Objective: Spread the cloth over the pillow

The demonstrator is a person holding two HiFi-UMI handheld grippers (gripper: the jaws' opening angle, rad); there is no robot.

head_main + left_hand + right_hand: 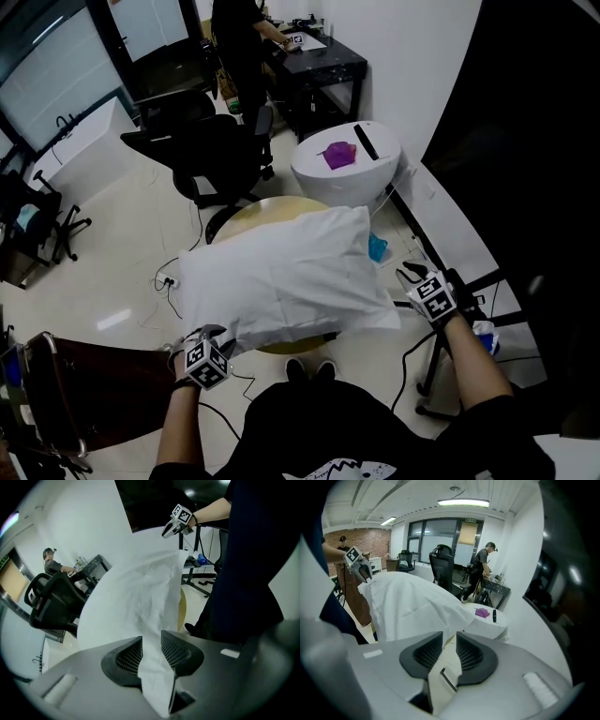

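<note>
Left gripper (pixel 151 643): clamped tight on the cloth (pixel 291 272). In the left gripper view a fold of white fabric runs down between both mesh pads and out below them. In the head view this gripper sits at the lower left, at the cloth's near corner.
Right gripper (pixel 450 637): jaws parted and nothing between them, with only pale tabletop showing through the gap. In the head view it stands at the right, just off the cloth's near right corner and not touching it.
Cloth: white and creased, draped across the middle of the head view over a plump bulge. Its right corner reaches past the table edge.
Pillow: under the cloth, and none of its own surface can be told apart from the fabric.
Round table (pixel 246 214): pale wood, its rim peeking out past the cloth's upper left edge.
White pedestal (pixel 319 173): behind the table at upper centre, carrying a purple object (pixel 339 155) and a black bar (pixel 366 141).
Office chair (pixel 216 155): black, to the upper left of the table.
Person (pixel 239 47): standing at a dark desk (pixel 323 61), top centre.
</note>
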